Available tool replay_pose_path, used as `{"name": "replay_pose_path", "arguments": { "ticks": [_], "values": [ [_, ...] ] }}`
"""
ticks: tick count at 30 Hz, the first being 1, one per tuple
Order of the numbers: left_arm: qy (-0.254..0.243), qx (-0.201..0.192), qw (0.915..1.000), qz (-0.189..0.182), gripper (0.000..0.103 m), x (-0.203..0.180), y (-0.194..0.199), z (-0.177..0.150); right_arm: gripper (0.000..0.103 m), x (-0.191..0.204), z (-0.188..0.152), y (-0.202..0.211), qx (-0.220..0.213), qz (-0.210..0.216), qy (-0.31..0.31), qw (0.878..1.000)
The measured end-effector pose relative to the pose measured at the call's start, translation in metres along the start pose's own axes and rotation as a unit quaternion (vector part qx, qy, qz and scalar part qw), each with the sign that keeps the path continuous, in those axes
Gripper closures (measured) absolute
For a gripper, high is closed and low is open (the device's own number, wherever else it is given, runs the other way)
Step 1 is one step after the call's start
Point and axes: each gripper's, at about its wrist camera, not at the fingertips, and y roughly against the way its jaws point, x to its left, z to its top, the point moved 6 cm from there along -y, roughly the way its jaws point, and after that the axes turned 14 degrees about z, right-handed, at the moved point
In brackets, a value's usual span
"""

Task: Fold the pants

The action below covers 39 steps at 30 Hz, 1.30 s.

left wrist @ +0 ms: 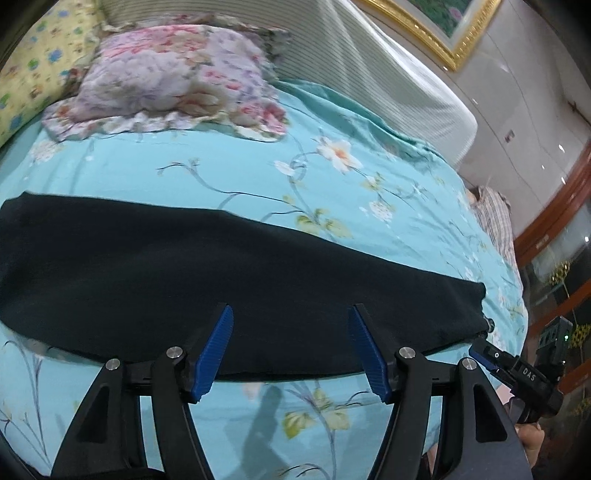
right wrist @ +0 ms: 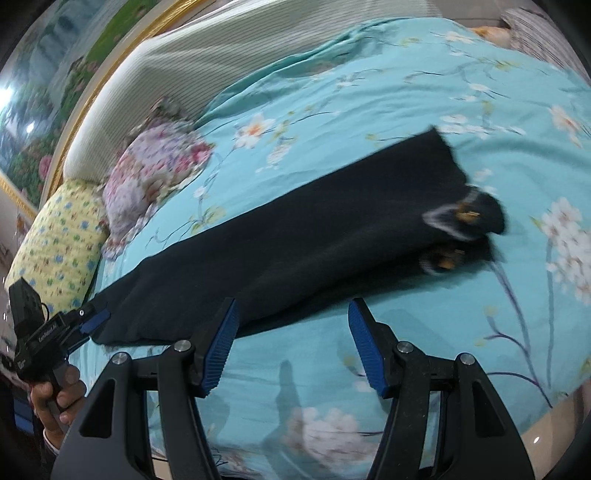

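The black pants (left wrist: 184, 280) lie flat on the blue floral bedsheet (left wrist: 221, 177), folded lengthwise into one long strip. In the right wrist view the pants (right wrist: 295, 236) run diagonally, with the waistband end and its brown buttons at the right. My left gripper (left wrist: 291, 350) is open and empty, hovering at the pants' near edge. My right gripper (right wrist: 291, 347) is open and empty, just short of the pants' near edge. The right gripper also shows in the left wrist view (left wrist: 491, 354) at the pants' right end. The left gripper shows in the right wrist view (right wrist: 88, 325) at the pants' left end.
A pink floral pillow (left wrist: 173, 77) and a yellow patterned pillow (left wrist: 33, 70) lie at the bed's head by the ribbed white headboard (left wrist: 388, 74). A gold-framed picture (left wrist: 443, 26) hangs above. A striped cloth (left wrist: 495, 218) lies at the bed's right edge.
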Motion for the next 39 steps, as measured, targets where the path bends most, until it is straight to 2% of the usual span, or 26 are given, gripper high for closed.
{"name": "replay_pose_path", "arguments": {
  "ticks": [8, 11, 19, 24, 26, 27, 28, 30, 33, 35, 36, 38, 39],
  "values": [
    [-0.057, 0.016, 0.9981, -0.018, 0.034, -0.054, -0.017, 0.008, 0.041, -0.034, 0.008, 0.018, -0.038, -0.002, -0.065, 0.997],
    [-0.071, 0.022, 0.9970, -0.021, 0.034, -0.072, -0.023, 0.009, 0.037, -0.044, 0.011, 0.019, -0.047, 0.005, -0.087, 0.995],
    [-0.104, 0.041, 0.9933, -0.029, 0.033, -0.106, -0.041, 0.014, 0.037, -0.063, 0.024, 0.018, -0.077, 0.041, -0.155, 0.984],
    [-0.134, 0.040, 0.9895, -0.037, 0.033, -0.136, -0.051, 0.024, 0.037, -0.076, 0.028, 0.023, -0.107, 0.079, -0.207, 0.969],
    [-0.149, 0.047, 0.9867, -0.046, 0.033, -0.152, -0.056, 0.027, 0.044, -0.078, 0.029, 0.022, -0.113, 0.080, -0.205, 0.969],
    [-0.156, 0.049, 0.9853, -0.050, 0.033, -0.161, -0.059, 0.028, 0.061, -0.079, 0.030, 0.023, -0.111, 0.073, -0.197, 0.971],
    [-0.166, 0.051, 0.9833, -0.054, 0.033, -0.171, -0.063, 0.029, 0.076, -0.082, 0.030, 0.022, -0.109, 0.063, -0.192, 0.973],
    [-0.186, 0.054, 0.9790, -0.063, 0.032, -0.189, -0.067, 0.029, 0.087, -0.092, 0.028, 0.021, -0.107, 0.058, -0.199, 0.972],
    [-0.231, 0.067, 0.9672, -0.083, 0.031, -0.223, -0.078, 0.026, 0.090, -0.100, 0.026, 0.026, -0.113, 0.059, -0.192, 0.973],
    [-0.276, 0.081, 0.9525, -0.101, 0.031, -0.252, -0.087, 0.020, 0.090, -0.100, 0.028, 0.029, -0.118, 0.057, -0.180, 0.975],
    [-0.288, 0.084, 0.9482, -0.105, 0.031, -0.261, -0.090, 0.018, 0.090, -0.100, 0.029, 0.030, -0.119, 0.059, -0.179, 0.975],
    [-0.329, 0.095, 0.9318, -0.120, 0.031, -0.290, -0.101, 0.014, 0.090, -0.102, 0.029, 0.030, -0.118, 0.061, -0.176, 0.975],
    [-0.339, 0.098, 0.9273, -0.124, 0.031, -0.299, -0.104, 0.013, 0.090, -0.102, 0.029, 0.030, -0.117, 0.060, -0.172, 0.976]
  ]
}}
